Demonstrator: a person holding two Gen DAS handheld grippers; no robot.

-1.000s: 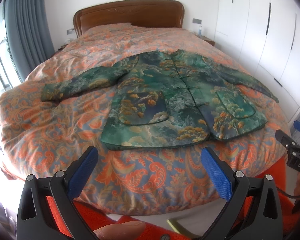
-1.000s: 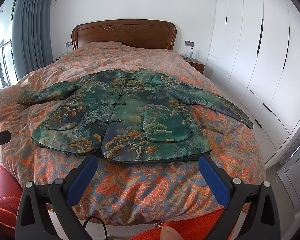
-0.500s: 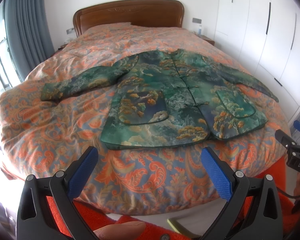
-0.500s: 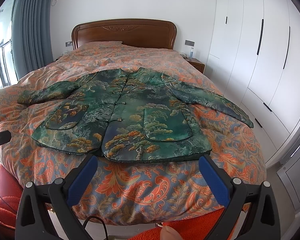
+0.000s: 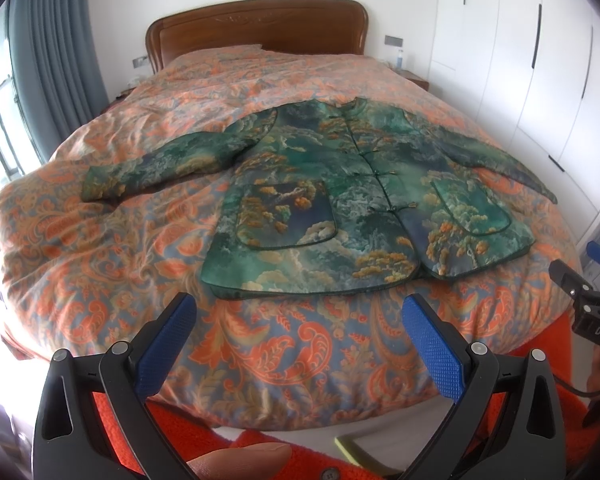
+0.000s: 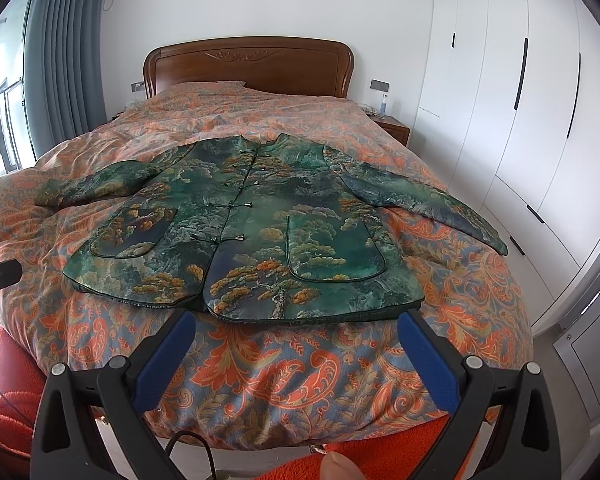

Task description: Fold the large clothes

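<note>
Green brocade jacket (image 5: 352,204) lies flat, front up and buttoned, on the orange paisley bedspread (image 5: 112,264), both sleeves spread outward, hem toward me near the foot of the bed. My left gripper (image 5: 300,316) hangs short of the hem, blue pads (image 5: 166,346) wide apart, nothing between them. My right gripper (image 6: 296,334) likewise spread wide and empty, its tips just at the hem's edge in view; contact unclear. Wooden headboard (image 6: 248,66) beyond, white wardrobes (image 6: 520,80) along the right.

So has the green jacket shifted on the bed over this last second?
No. The jacket lies spread flat as before, its hem equally far from the headboard in both views.
</note>
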